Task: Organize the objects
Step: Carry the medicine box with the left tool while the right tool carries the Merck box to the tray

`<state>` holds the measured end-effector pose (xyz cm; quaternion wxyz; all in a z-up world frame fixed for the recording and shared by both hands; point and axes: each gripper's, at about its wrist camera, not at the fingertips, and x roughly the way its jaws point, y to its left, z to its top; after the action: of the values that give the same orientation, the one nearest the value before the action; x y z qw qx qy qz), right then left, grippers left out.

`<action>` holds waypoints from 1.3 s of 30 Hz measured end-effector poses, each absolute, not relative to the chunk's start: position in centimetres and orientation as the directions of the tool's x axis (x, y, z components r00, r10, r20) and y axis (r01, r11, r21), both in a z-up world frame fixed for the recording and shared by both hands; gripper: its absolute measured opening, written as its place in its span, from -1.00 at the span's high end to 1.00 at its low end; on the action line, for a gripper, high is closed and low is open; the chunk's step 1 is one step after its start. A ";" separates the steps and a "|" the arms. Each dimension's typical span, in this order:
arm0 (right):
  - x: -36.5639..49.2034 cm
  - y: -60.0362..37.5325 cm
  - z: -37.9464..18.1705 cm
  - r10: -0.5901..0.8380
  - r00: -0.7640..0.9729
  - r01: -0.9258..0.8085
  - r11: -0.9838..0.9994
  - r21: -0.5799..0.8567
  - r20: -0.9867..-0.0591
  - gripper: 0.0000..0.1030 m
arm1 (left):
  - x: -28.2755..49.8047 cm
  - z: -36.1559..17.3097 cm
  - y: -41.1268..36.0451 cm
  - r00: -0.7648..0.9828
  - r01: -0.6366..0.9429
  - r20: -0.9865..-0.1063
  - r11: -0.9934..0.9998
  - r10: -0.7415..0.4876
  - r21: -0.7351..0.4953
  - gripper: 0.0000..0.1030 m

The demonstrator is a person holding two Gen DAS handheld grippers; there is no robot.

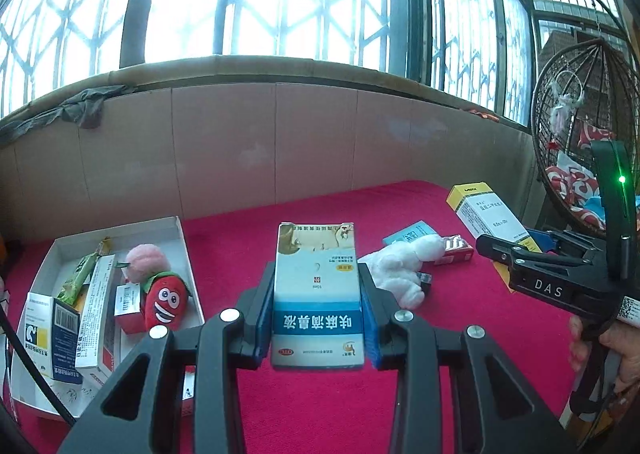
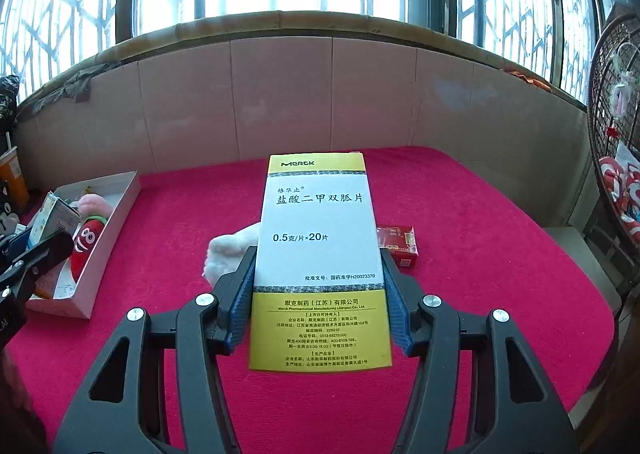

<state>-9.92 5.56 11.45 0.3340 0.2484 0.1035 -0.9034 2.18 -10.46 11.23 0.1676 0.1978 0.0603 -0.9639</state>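
Above the red cloth (image 1: 320,406) of the counter, left hand-held gripper (image 1: 318,318) closed on a blue medicine box (image 1: 318,294), blue pads (image 1: 263,324) pressed against both long sides, box held off the surface; over to the right, right hand-held gripper (image 2: 320,310) clamped the same way on a yellow-and-white tablet box (image 2: 320,254), also lifted clear of the cloth; on the left, a white tray (image 1: 182,238) holding a strawberry plush (image 1: 166,300), a pink plush ball (image 1: 142,262), a green packet (image 1: 82,274) and several upright boxes (image 1: 94,314); near the middle, lying loose on the cloth, a white plush toy (image 1: 400,266), just beside it a small red carton (image 2: 400,244) and a light blue box (image 1: 412,234); beyond, a tiled wall below barred windows.
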 end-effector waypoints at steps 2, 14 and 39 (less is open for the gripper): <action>-9.5 5.1 11.5 -0.555 -0.648 0.662 -0.749 -0.024 -0.521 -0.09 | 2.3 11.4 -10.7 -0.865 0.357 -0.397 -0.932 -0.308 -0.055 0.30; -8.2 4.0 11.6 -0.570 -0.629 0.689 -0.724 -0.038 -0.528 -0.09 | 3.7 12.3 -12.4 -0.862 0.402 -0.369 -0.913 -0.349 -0.075 0.30; -4.9 -0.6 12.0 -0.616 -0.570 0.763 -0.642 -0.073 -0.544 -0.09 | 6.2 12.6 -15.5 -0.847 0.465 -0.350 -0.876 -0.399 -0.125 0.30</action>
<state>-4.90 -0.56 12.03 0.3948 0.2430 0.1515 -0.8730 6.23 -15.54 12.57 0.2262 0.1586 0.1032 -0.9555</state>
